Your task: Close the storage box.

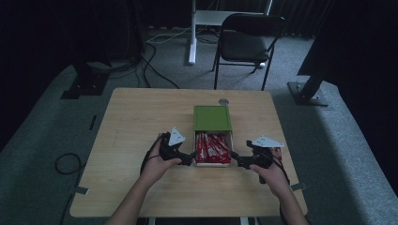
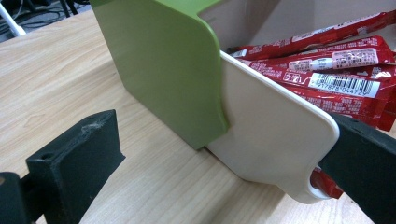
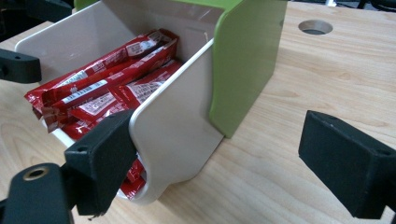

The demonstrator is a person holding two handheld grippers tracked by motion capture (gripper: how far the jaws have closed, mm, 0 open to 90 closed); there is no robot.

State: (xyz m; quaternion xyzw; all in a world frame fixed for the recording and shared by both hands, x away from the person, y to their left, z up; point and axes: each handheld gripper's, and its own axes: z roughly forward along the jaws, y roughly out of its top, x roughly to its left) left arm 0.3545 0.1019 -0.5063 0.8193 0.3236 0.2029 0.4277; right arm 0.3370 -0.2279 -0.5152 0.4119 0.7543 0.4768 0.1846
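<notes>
On the wooden table sat a box made of a green sleeve and a cream inner tray, the tray drawn partway out toward the person and lying just right of the table's middle. Red sachets with white labels and barcodes filled the exposed part of the tray, stacked lengthwise.

The left gripper stood at the tray's near left corner, its jaws spread apart. In the left gripper view one jaw hung clear over the tabletop beside the green sleeve, while the other lay on the inner side of the cream tray wall, against the red sachets; the wall sat between the two, not clamped.

The right gripper mirrored it at the tray's near right corner, also spread wide. In the right gripper view one jaw rested against the inside of the cream tray wall near the red sachets, and the other stood well apart over bare wood beside the green sleeve. A round hole showed in the tabletop beyond the box
</notes>
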